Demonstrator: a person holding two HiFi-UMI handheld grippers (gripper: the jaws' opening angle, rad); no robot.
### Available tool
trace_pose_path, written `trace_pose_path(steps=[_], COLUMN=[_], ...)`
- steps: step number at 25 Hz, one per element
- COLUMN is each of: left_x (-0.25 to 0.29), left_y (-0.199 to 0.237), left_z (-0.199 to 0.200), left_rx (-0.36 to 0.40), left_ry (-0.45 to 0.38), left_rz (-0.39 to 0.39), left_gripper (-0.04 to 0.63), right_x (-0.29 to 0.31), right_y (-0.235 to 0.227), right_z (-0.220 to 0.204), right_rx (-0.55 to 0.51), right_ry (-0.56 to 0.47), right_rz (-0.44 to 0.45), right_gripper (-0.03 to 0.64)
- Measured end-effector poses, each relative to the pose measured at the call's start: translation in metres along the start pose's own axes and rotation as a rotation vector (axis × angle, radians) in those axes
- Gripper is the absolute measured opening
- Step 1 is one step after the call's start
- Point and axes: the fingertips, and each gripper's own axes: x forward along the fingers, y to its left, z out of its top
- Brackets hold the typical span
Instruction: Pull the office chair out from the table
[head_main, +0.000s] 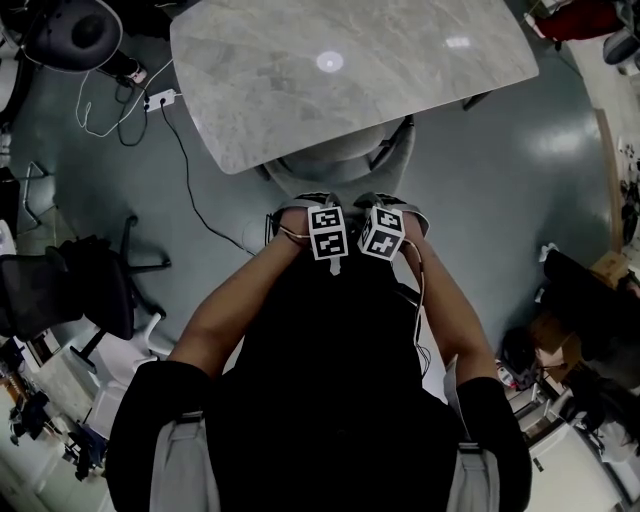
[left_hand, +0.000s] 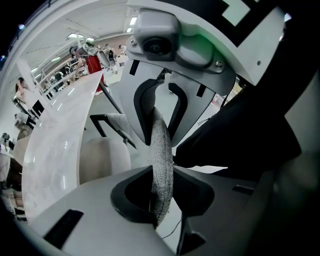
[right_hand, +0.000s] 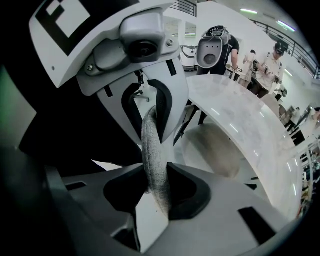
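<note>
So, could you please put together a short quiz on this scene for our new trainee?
1. True or false: the office chair stands clear of the marble table.
2. What does the left gripper clamp? A) a cable B) the chair's backrest rim C) nothing
3. Which part of the chair does the right gripper hold?
Key: 1 false, it is partly tucked under the table; 2 B; 3 the same backrest rim.

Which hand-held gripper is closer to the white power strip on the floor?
Left. The left hand-held gripper clamps the chair backrest on the side nearer the power strip; the right hand-held gripper clamps it just beyond, farther away.
</note>
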Motion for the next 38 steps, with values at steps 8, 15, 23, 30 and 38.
trace_pose_path(steps=[8,15,23,30,38], left_x=[-0.003,-0.003,0.0,0.002,0.004], left_y=[-0.003,-0.012,-0.034,-0.064,-0.101], left_z=[-0.003,-0.003,0.002,0.002,0.006], left_rx=[0.04,0.048,0.044,0.048,0.03], left_ry=[-0.012,-0.015,-0.014,0.0,-0.002], left_rz=[-0.029,-0.022,-0.019,-0.02,0.001], left_gripper=[0.087,0.087,0.087,0.086,0.086], right_x=[0.0,0.0,-0.005,-0.005,-0.007], right_y=[0.003,0.011,0.033,0.063,0.099], right_z=[0.004,0.001,-0.004,-0.012,-0.024], right_rx=[0.026,0.045,0.048,0.046,0.028], right_ry=[0.022,0.022,0.013,0.007,0.017], right_rz=[-0.017,-0.031,-0.005,0.0,-0.001], right_gripper=[0.117,0.117,0.117,0.115,0.114])
